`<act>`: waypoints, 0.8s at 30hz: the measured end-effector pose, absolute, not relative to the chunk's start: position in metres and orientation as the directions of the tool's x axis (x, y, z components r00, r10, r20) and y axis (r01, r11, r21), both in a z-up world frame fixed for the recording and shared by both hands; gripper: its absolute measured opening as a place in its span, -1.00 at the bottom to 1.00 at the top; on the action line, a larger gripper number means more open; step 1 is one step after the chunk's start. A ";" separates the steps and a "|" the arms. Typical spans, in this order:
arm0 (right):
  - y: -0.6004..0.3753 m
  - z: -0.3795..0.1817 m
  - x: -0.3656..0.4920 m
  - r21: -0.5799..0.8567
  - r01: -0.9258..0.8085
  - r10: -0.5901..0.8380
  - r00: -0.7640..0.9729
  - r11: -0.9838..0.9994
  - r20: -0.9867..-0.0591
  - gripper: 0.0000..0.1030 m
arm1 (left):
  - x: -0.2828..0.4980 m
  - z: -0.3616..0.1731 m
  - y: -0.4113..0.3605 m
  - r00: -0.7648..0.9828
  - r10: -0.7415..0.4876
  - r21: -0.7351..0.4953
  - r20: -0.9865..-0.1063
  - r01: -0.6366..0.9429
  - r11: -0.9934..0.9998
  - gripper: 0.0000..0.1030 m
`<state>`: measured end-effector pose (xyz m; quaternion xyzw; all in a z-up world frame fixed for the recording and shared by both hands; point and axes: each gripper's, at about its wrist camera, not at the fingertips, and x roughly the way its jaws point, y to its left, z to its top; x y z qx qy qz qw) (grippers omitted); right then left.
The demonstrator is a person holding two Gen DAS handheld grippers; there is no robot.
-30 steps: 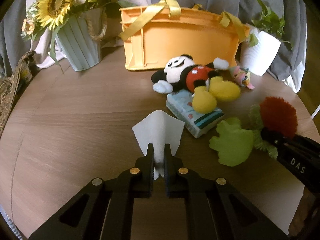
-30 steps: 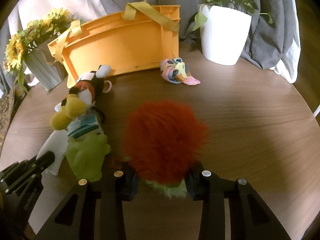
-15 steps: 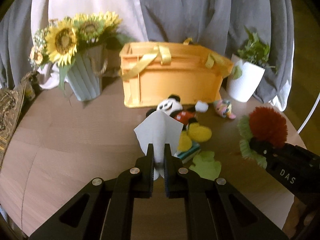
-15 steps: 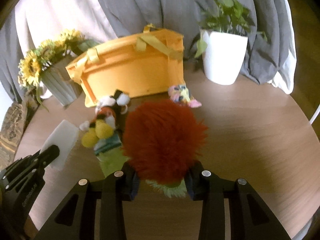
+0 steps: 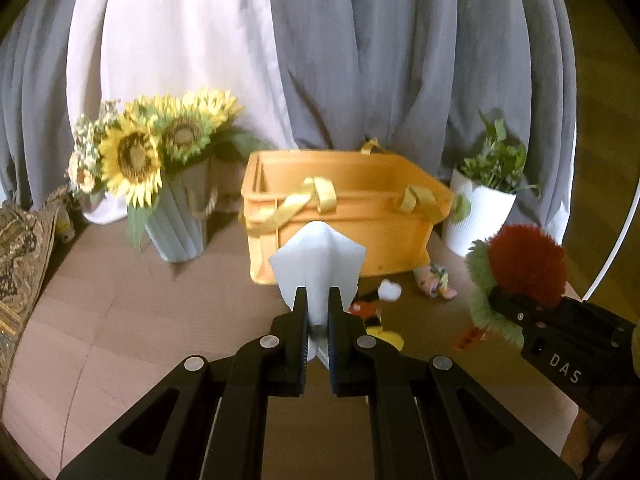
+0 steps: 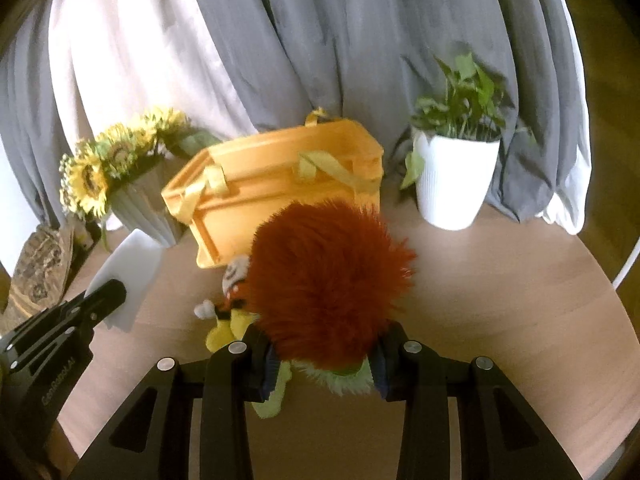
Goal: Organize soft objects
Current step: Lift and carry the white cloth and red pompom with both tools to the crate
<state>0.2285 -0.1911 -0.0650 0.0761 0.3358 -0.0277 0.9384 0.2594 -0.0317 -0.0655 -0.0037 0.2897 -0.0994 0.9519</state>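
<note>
Transfer step: left claw (image 5: 318, 322) clamped on tissue (image 5: 318, 264), right claw (image 6: 324, 356) on plush (image 6: 328, 276); next, carry over basket (image 5: 344, 216), release.

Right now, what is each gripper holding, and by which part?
Left gripper pinches the white tissue at its lower end. Right gripper clamps the red-haired green plush toy at its green body.
</note>
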 end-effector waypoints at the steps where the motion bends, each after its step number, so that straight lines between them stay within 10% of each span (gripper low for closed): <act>1: -0.190 -0.061 0.230 0.123 0.100 -0.001 0.780 0.987 -0.626 -0.27 | 0.260 -0.062 -0.031 0.818 -0.192 -0.063 -0.542 0.188 0.980 -0.81; 24: -0.185 0.000 0.273 0.111 0.024 0.031 0.884 0.994 -0.467 -0.27 | 0.295 -0.005 -0.025 0.908 -0.172 -0.050 -0.383 0.165 0.985 -0.81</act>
